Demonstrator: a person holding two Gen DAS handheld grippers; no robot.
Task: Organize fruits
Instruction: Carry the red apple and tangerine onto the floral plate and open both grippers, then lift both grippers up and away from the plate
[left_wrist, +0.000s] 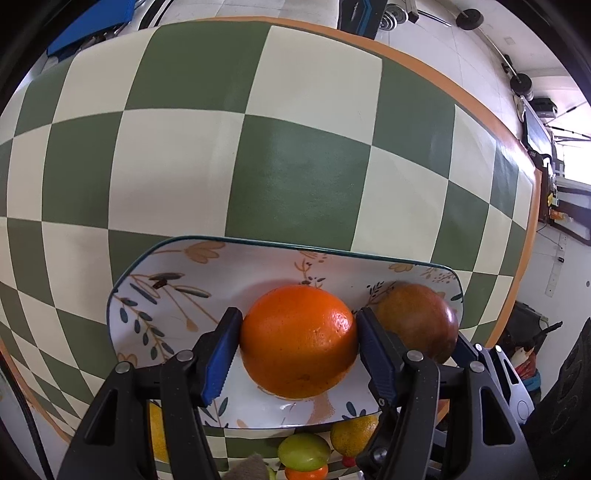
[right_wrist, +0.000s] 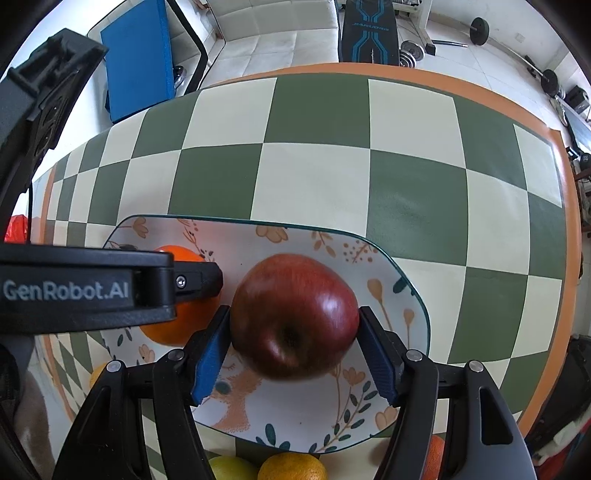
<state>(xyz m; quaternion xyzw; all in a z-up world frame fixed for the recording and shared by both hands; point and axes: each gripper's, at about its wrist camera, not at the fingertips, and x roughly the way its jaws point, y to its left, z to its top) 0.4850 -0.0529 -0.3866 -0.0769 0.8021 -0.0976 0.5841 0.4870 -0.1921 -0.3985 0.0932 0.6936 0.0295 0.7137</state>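
Clamping the orange (left_wrist: 299, 339) between both blue pads of the left gripper (left_wrist: 295, 343), low over the middle of the floral plate (left_wrist: 155, 295), apparently touching or nearly touching it. Pinching the red apple (right_wrist: 295, 317) in the right gripper (right_wrist: 295, 328), over the same plate just to the right of the orange, with the apple's blur hinting at motion and contact with the plate impossible to confirm. Judging the sorting as partway along: two fruits arriving on the plate but not yet released, and several more waiting behind and below the claws on the near side, among them a green fruit (left_wrist: 303, 450), a yellow-orange citrus (left_wrist: 354, 434), a lemon-coloured piece (left_wrist: 159, 432) to the left and another orange (right_wrist: 291, 467) directly beneath the right claw. Leaving open plate surface to the left of the left claw and a narrower strip to the right of the right claw before the teal rim. Crowding between the two claws, where the left gripper's side sits just beside the apple, so opening either pair of jaws there looks tight. Offering plenty of bare checkered tablecloth (left_wrist: 303, 177) ahead of both claws, well short of the orange border (right_wrist: 424, 74) at the table's far edge.
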